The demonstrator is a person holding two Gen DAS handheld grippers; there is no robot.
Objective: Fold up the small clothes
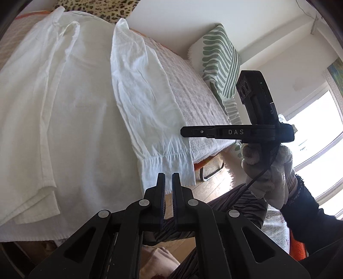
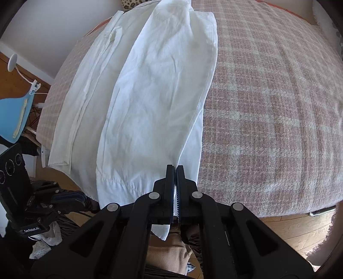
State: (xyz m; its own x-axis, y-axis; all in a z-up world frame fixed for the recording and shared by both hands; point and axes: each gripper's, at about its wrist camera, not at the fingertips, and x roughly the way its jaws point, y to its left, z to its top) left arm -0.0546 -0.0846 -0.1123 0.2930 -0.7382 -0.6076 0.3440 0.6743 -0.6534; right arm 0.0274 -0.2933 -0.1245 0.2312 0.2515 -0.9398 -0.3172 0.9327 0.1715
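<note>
Right gripper (image 2: 175, 169): clenched on the lower edge of the white shirt (image 2: 154, 103), a strip of cloth visibly pinched between its pads, pointing steeply down at the bed's near edge
Left gripper (image 1: 168, 178): jaws drawn almost together with nothing between them (only a thin gap shows), hanging just off the bed's near edge, clear of the cloth
White shirt: spread lengthwise on the bed, one sleeve (image 1: 148, 103) folded over its body, the other side doubled inward along the far edge; the hem hangs slightly over the bedside
Blanket (image 2: 268, 111): pink and cream check, under the shirt, bare to the right of it
Gloved hand (image 1: 270, 171): grips the right gripper's handle
Striped cushion (image 1: 220, 60): green and white, at the bed's far end against the wall
Leopard-print pillow (image 1: 100, 8): beyond the shirt's collar
Floor (image 2: 289, 231): wood, below the bed edge
</note>
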